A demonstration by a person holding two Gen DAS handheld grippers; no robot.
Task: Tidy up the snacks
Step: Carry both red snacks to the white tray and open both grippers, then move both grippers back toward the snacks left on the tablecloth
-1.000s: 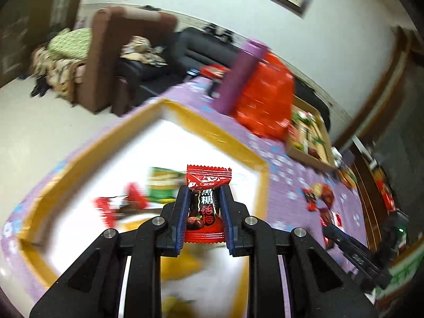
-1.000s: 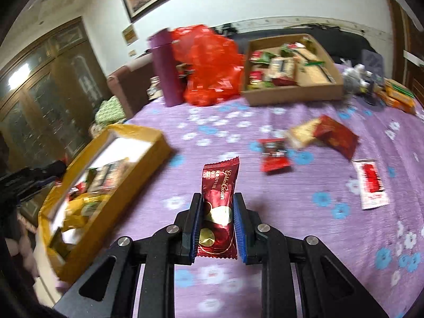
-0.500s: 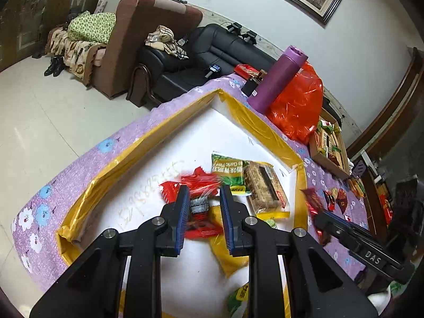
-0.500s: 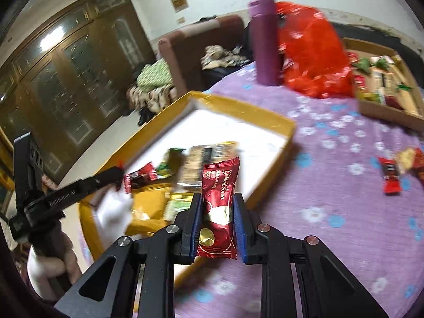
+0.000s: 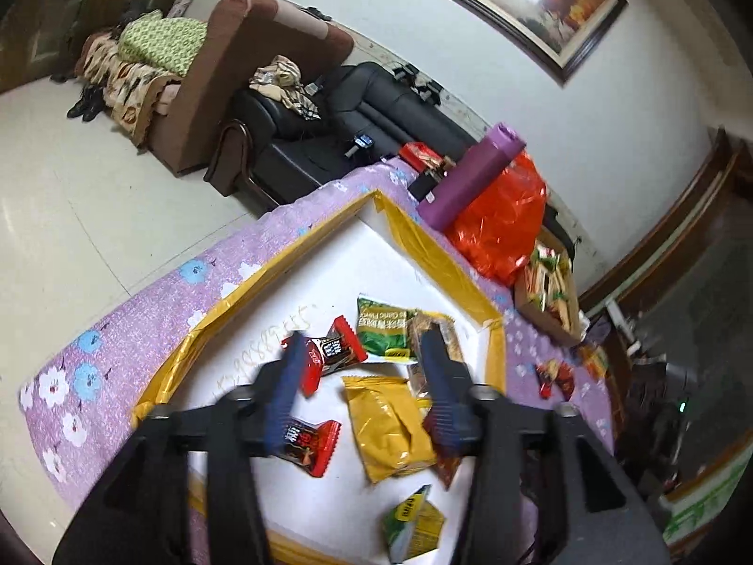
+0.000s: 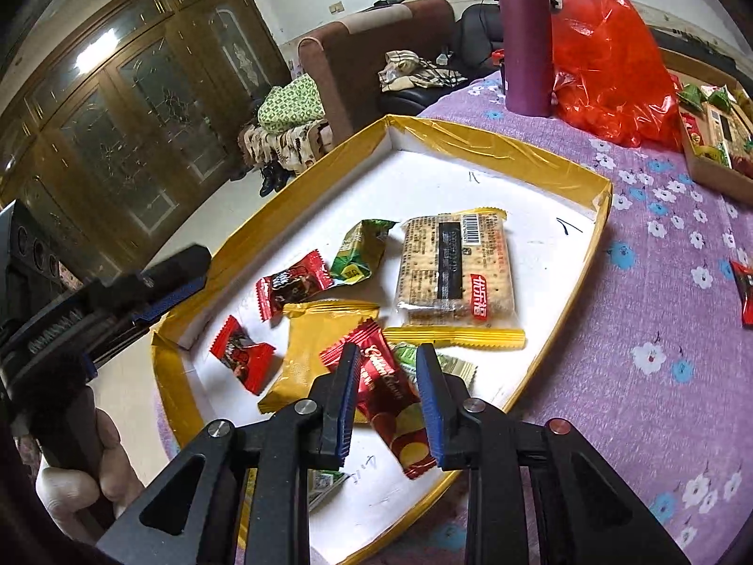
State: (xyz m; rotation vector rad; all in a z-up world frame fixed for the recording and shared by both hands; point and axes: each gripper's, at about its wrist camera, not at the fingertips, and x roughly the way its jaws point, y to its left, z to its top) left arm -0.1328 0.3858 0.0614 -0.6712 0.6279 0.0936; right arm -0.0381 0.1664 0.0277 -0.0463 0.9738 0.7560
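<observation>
A big table with a purple flowered cloth (image 6: pixel 659 376) holds everything. On it sits a wide, flat tray (image 6: pixel 494 141) with yellow taped walls and a white floor. This is where the snacks are going.

Inside the tray, the biggest snack is a cracker pack (image 6: pixel 454 266) with a clear wrapper. It looks stiff, but the crackers could snap if pinched hard, so it is best held by a flat crimped end. Next to it lies a yellow pouch (image 6: pixel 315 348), soft and puffy. A long dark red wafer bar (image 6: pixel 393 400) rests on top of the pouch. Two small red candies (image 6: pixel 292 282) and a green packet (image 6: pixel 360 252) lie nearby. All of these look light, and their shiny wrappers are probably slippery, so holding across the middle should work for the small ones.

More snacks wait out on the cloth, like a red one (image 6: pixel 743 292) at the far edge, well apart from the tray.

The right gripper (image 6: pixel 387 395) is spread wide above the wafer bar and pinches nothing. The left gripper (image 5: pixel 360 386) is also spread wide over the tray, with nothing in it.
</observation>
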